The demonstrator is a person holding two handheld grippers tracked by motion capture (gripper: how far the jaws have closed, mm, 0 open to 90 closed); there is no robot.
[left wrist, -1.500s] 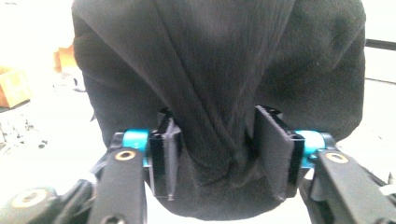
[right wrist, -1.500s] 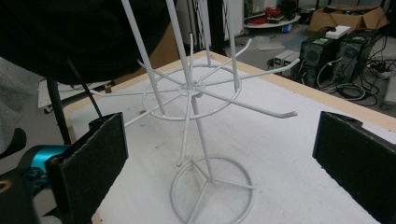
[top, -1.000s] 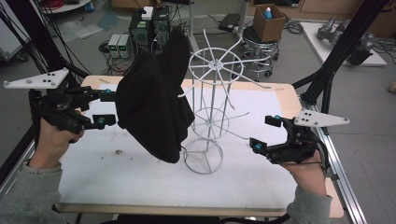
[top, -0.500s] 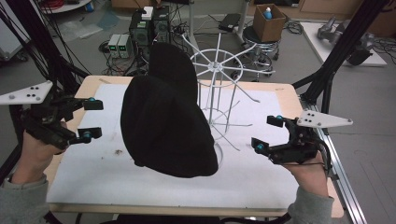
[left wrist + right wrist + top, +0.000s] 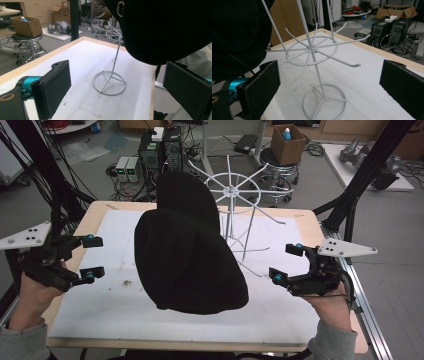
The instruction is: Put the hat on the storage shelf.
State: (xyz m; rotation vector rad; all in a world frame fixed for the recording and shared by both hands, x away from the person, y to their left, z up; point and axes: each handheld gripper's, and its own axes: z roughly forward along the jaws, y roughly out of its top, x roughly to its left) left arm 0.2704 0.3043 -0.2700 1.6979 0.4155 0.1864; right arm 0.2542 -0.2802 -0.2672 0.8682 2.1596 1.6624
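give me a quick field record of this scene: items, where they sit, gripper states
surface: white mat on a wooden table
rack: white wire stand, upright, ring base on the mat
garment: black cap hanging on the stand's left side, off the mat
left gripper: open, left of the cap, holds nothing
right gripper: open, right of the stand, holds nothing
background: computer towers, cardboard box on a stool

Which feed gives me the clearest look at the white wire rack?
The right gripper view: the wire rack shows stem, spokes and ring base unobstructed. The high view has the black cap covering part of it; the left gripper view shows mainly its base.
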